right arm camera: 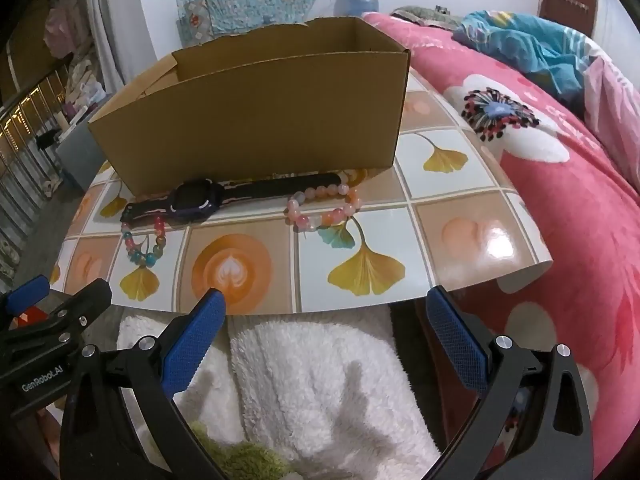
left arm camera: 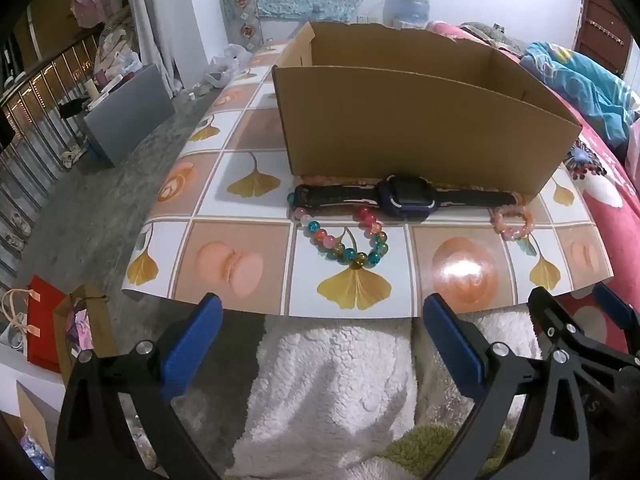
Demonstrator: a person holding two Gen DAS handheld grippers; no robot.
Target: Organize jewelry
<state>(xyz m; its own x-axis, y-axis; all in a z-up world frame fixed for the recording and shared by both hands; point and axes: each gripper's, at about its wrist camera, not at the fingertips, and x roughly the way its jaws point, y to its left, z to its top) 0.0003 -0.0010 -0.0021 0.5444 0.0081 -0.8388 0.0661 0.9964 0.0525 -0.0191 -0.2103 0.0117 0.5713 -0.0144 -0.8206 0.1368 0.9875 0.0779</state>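
An open cardboard box (left arm camera: 420,120) (right arm camera: 256,120) stands on a tiled-pattern mat (left arm camera: 240,184) (right arm camera: 440,216). In front of it lies a dark smartwatch (left arm camera: 404,196) (right arm camera: 196,200), strap stretched flat. A multicoloured bead bracelet (left arm camera: 344,240) (right arm camera: 144,244) lies just before the watch, and a pink bead bracelet (left arm camera: 514,220) (right arm camera: 324,208) lies to its right. My left gripper (left arm camera: 320,316) hangs open short of the mat's near edge, nothing between its blue pads. My right gripper (right arm camera: 326,308) (left arm camera: 576,308) is open beside it, likewise holding nothing.
White fleece fabric (left arm camera: 332,392) (right arm camera: 320,380) lies under both grippers. A pink floral blanket (right arm camera: 560,200) and blue bedding (left arm camera: 580,80) fill the right. A grey box (left arm camera: 128,112) and paper gift bags (left arm camera: 60,328) sit on the floor at left.
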